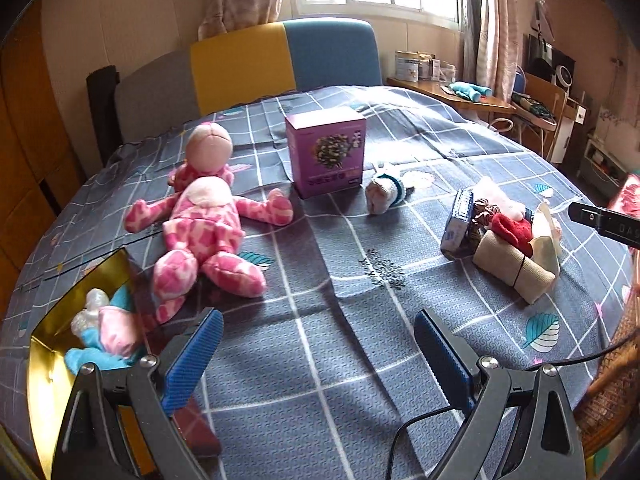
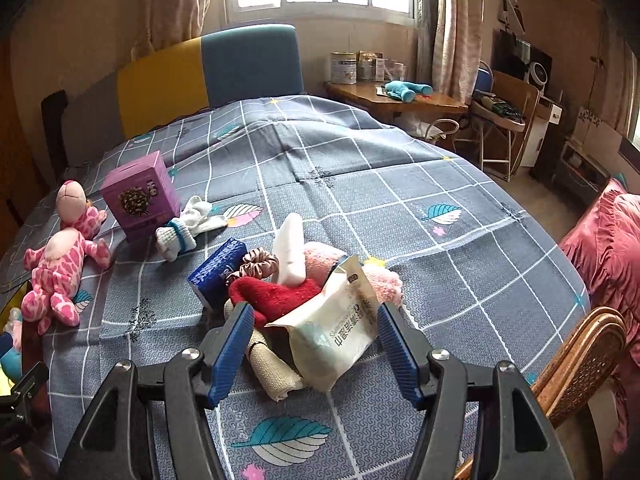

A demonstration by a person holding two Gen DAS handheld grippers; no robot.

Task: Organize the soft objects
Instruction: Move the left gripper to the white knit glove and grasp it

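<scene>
Here, a floppy pink-and-white spotted plush toy [image 1: 204, 232], face-up on bedspread [image 1: 320, 340].

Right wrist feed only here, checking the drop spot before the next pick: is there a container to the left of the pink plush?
Observer: Yes, a gold-lined box lies open at the near left, beside the pink plush legs.
Operator: Anything in it?
Observer: Soft items already: a white one, a pink one and a blue one.
Operator: Left gripper busy?
Observer: No, the left gripper is open, with only bedsheet between its pads.
</scene>
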